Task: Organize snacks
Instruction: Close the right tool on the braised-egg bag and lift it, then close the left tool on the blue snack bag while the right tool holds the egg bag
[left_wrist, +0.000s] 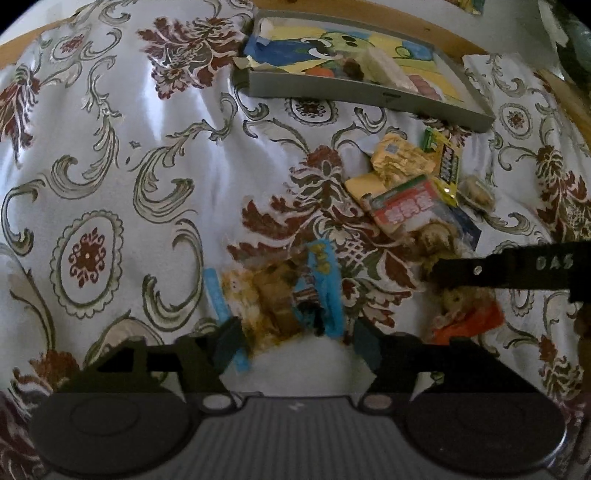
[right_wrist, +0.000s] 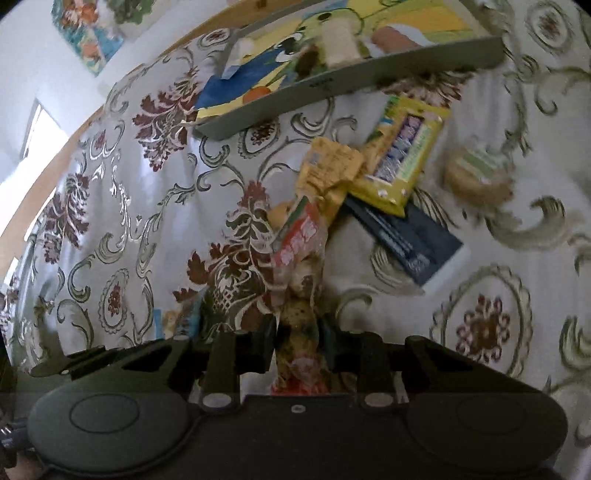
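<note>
My left gripper (left_wrist: 295, 332) stands with its jaws wide apart around a clear blue-edged snack packet (left_wrist: 280, 295) lying on the flowered cloth. My right gripper (right_wrist: 297, 328) is shut on a clear red-printed bag of round snacks (right_wrist: 301, 258); its finger also shows in the left wrist view (left_wrist: 480, 271). A pile of snacks lies beyond: a yellow packet (left_wrist: 399, 162), a yellow-green packet (right_wrist: 402, 158), a dark blue packet (right_wrist: 410, 240) and a round cookie pack (right_wrist: 476, 173). A grey tray (left_wrist: 369, 94) with a cartoon lining holds a few snacks at the far side.
The flowered tablecloth (left_wrist: 110, 166) covers the table, with its wooden edge (left_wrist: 406, 22) behind the tray. A wall with a picture (right_wrist: 88, 33) shows at the upper left in the right wrist view.
</note>
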